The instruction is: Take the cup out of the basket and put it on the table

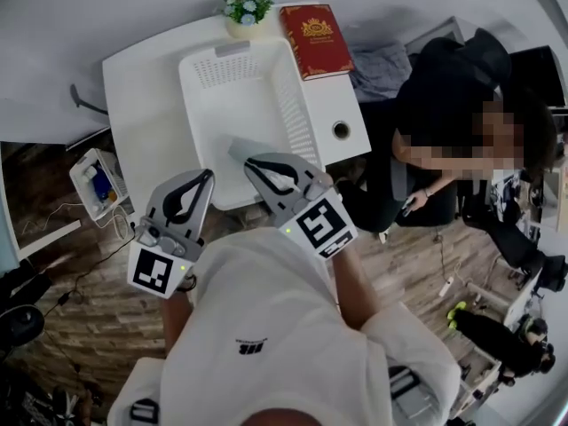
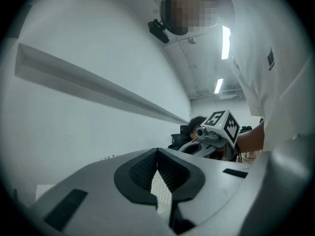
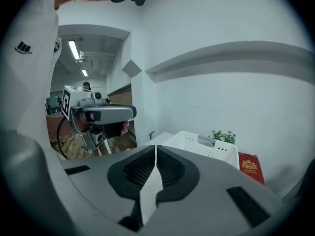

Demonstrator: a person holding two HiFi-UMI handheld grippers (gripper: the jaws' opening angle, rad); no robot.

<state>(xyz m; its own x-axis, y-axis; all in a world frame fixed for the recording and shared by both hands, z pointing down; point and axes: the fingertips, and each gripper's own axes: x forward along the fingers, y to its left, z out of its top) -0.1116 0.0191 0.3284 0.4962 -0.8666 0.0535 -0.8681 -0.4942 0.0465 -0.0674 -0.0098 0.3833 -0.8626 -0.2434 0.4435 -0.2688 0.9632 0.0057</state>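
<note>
A white slotted basket point(image 1: 295, 105) stands on the white table point(image 1: 142, 105); it shows past my right jaws too point(image 3: 197, 144). A pale grey object point(image 1: 238, 147), which may be the cup, lies at the basket's near end, partly hidden by my right gripper. My right gripper point(image 1: 251, 162) hangs shut over the basket's near rim with nothing between its fingers point(image 3: 155, 147). My left gripper point(image 1: 209, 177) is held just left of the basket's near corner, also shut and empty point(image 2: 157, 151). Each gripper shows in the other's view, the right point(image 2: 216, 132) and the left point(image 3: 98, 114).
A small potted plant point(image 1: 248, 5) and a red book point(image 1: 316, 38) sit at the table's far edge. A round cable hole point(image 1: 341, 130) is right of the basket. A person in black point(image 1: 444, 105) sits at the right. A small bin point(image 1: 98, 183) stands on the floor at left.
</note>
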